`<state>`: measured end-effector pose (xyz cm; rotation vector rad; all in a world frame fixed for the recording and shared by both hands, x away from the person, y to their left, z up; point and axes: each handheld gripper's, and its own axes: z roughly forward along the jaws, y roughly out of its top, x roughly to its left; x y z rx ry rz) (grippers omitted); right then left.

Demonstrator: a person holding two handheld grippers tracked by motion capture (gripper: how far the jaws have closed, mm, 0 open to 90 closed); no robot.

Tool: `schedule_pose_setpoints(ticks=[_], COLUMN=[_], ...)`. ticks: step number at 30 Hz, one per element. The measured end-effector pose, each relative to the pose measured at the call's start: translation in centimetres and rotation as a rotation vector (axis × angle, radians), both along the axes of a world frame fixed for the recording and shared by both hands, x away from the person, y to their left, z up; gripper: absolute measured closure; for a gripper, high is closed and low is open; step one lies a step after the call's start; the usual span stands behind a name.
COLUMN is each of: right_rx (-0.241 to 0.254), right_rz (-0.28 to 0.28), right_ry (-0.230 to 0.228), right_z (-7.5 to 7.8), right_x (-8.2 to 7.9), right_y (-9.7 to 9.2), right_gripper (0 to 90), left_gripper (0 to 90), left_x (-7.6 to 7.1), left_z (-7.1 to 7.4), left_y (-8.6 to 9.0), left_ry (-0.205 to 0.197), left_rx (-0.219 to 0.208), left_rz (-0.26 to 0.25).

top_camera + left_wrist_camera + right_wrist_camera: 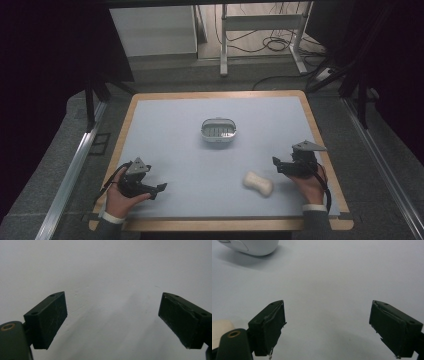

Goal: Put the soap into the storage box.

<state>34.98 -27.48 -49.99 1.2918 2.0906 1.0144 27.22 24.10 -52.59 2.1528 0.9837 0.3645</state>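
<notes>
Nearby — soap (258, 183), dish (218, 130) beyond.

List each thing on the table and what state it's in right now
Soap bar: lying flat on the mat, untouched, just left of the right gripper.
Soap dish: upright at mid-table, empty.
Left gripper: open, holding nothing.
Right gripper: open, holding nothing.

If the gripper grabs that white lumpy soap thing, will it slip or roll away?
The soap bar lies flat on the table and has a pinched waist, so it will probably slide rather than roll. Its smooth, rounded surface could be slippery; gripping at the waist looks safest. It looks solid, so likely stiff. The right gripper stands open beside it.
</notes>
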Motion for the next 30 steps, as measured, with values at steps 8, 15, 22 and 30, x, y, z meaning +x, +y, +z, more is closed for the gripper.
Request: schedule_pose_setpoints(ticks=[8,15,22,30], right_rx=[0.001,-0.017,-0.012,-0.046], right_rz=[-0.015,-0.036,-0.021,-0.003], right_ry=[-0.003,-0.020,-0.020,-0.037], right_z=[-0.1,0.0,0.3,1.7], right_x=[-0.1,-0.1,-0.3,-0.6], right_y=[-0.2,-0.2,0.0,-0.1], right_gripper=[13.0,13.0,13.7,14.7], left_gripper=[8.8,8.8,8.8,9.0], left_x=[-0.1,0.0,0.0,-0.3], left_z=[0.1,0.1,0.1,0.4], left_y=[0.1,0.1,-0.1,0.2], left_ry=[0.000,0.000,0.008,0.008], left_rx=[-0.006,-0.002,-0.015,-0.035], left_rz=[-0.003,-0.004,-0.009,0.007])
